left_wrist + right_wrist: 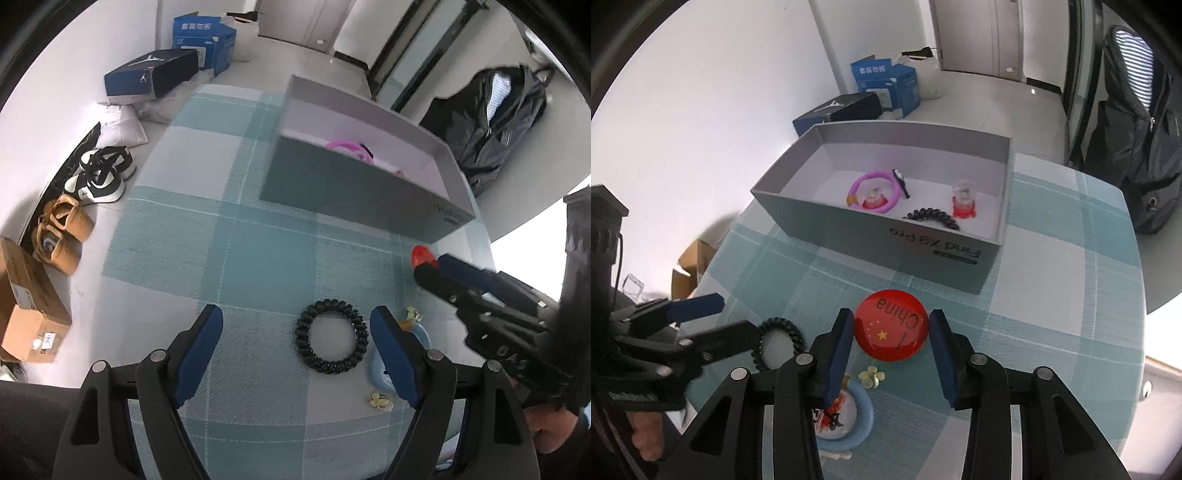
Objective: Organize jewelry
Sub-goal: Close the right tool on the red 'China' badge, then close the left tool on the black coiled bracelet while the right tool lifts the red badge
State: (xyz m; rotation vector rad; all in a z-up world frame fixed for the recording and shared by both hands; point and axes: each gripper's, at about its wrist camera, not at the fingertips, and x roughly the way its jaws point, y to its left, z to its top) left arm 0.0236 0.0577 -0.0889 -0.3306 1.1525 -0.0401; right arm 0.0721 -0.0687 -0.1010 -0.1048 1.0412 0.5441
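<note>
left gripper (297,328) spread over hair tie (331,336) | right gripper (892,341) spread, flanking badge (891,325) near box (871,225) wall

Domestic room: sneakers (101,175) and shoe boxes (151,74) line the wall, a backpack (495,125) leans nearby (checked tablecloth (236,236) over the table).

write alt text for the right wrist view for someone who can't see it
The right gripper has its open jaws either side of a red China badge on a checked tablecloth. Behind sits a grey box holding a purple bracelet.
</note>
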